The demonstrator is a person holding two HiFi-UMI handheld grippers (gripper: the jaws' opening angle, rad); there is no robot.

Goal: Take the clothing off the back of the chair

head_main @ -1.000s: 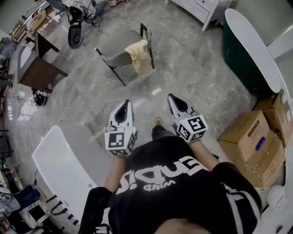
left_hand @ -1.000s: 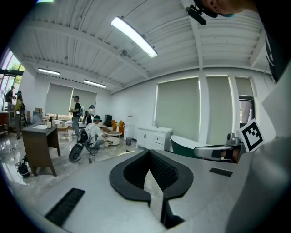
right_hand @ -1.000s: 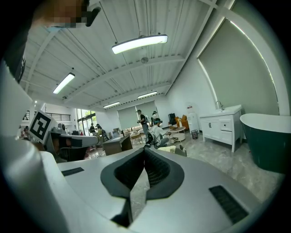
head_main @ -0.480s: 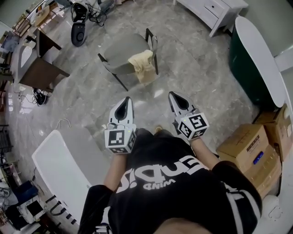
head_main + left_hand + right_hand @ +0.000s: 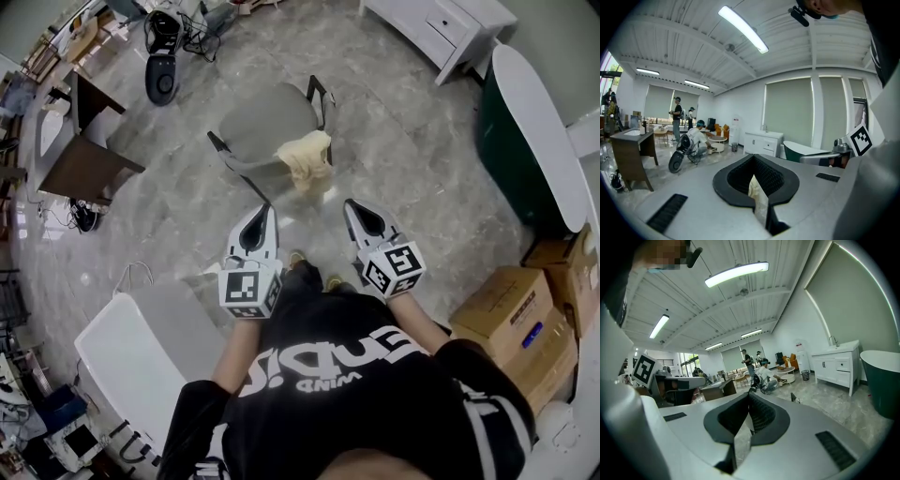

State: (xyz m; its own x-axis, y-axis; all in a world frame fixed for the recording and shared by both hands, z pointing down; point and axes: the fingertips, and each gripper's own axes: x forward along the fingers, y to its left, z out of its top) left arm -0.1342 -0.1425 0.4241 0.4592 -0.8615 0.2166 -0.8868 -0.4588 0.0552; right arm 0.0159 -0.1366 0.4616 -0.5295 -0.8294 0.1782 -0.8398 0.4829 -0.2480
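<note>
Chair (image 5: 267,117) and cloth (image 5: 307,159) have slid down to mid-frame, closer now. Left gripper (image 5: 262,214) and right gripper (image 5: 353,210) both clenched, empty. No grab yet.

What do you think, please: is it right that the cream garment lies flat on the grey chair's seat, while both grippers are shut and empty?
Not quite. The cream garment hangs over the back of the grey chair, not flat on its seat, as the head view shows. The left gripper and the right gripper are indeed shut and empty.
</note>
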